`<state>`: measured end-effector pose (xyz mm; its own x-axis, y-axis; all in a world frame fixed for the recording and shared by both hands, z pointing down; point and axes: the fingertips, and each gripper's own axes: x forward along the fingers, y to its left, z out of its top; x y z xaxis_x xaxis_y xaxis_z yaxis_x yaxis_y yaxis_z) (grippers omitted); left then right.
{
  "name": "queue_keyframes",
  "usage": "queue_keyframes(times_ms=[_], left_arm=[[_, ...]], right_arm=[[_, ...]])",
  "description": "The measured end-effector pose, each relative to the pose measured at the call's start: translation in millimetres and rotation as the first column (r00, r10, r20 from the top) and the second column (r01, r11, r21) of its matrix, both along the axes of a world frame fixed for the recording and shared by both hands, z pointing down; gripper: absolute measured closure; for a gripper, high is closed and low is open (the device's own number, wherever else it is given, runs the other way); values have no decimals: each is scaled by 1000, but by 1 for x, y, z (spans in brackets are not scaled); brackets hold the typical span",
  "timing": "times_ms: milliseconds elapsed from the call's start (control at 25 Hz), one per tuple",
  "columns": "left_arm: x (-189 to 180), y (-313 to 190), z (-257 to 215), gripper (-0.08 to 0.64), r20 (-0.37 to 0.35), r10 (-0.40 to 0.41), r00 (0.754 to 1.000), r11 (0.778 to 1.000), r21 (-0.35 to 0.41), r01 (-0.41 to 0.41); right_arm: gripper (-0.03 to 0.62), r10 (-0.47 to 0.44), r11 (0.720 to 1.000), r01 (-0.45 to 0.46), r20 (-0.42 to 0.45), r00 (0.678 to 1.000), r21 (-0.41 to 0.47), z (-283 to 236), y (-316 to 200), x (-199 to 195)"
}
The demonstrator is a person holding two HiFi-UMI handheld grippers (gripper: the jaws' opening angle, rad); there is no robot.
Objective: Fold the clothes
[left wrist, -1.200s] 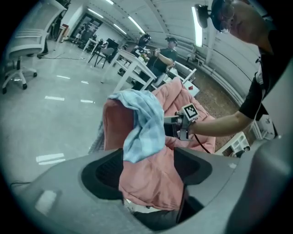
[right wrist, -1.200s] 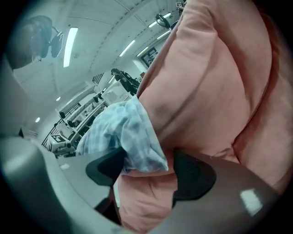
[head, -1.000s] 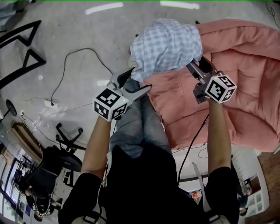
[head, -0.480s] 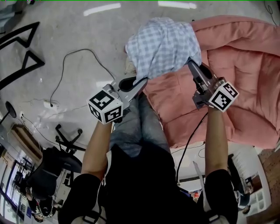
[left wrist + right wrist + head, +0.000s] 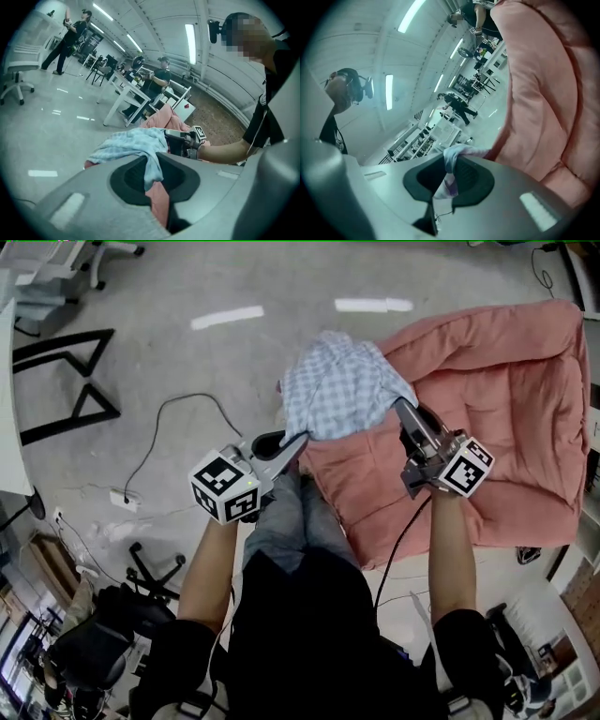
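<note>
Grey floor (image 5: 187, 371) all round, with a loose cable (image 5: 155, 432) on it well left of the work. Big pink cushion (image 5: 506, 418) lies flat at right and takes most of that side. Person stands at its near-left corner, left forearm (image 5: 211, 559) and right forearm (image 5: 448, 549) both reaching forward, roughly parallel. Checked garment (image 5: 339, 395) hangs bunched between the two grippers, over the cushion's left edge and partly over bare floor; cannot tell if its lower edge clears the cushion. Left gripper (image 5: 300, 438) points forward and in toward the cloth, with the left marker cube (image 5: 225, 486) nearest the camera. Right gripper (image 5: 397, 407) points forward and slightly inward, right marker cube (image 5: 464, 465) tilted. Both sets of jaws have just been closing and now pinch narrow on cloth. The left gripper view shows a blue-white fold pinned between its jaws with pink showing below; the right gripper view shows a thin twist of the same fabric caught in its jaws. Step in hand, as I judge it: get the garment up and spread so it can be laid flat for folding. To do it well, draw the hands apart until the top edge goes taut and keep both grips at one height so it hangs square. Check each grip is on a corner or shoulder, not a random wad, then lower onto the cushion's middle, not its edge. Right grip looks shallow, so no jerking.
</note>
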<state>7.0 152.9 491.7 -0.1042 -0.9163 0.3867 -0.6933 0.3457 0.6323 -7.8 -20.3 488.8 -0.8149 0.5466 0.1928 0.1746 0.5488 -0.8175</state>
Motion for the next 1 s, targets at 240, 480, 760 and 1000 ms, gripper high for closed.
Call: queue_keyframes(times_ms=[240,480,760,1000], left_arm=[[-11,-9,-79,525,40,55,998,998,22,-56],[13,-13,-111,523,-53,60,997,995,82,-56],[66,-17,-104,523,-128,122,984,991,61,-115],[77,-28,-140,523,-99,176,979,981,95,-167]], right_arm=[[552,38,998,-34,89,995,-47,-87,-2,-19],[551,34,999,-32,92,995,-16,-126,-15,2],[552,78,997,-78,35,996,-21,-117,-21,63],[552,156,987,-150,107,982,-65,-151,-34,91]])
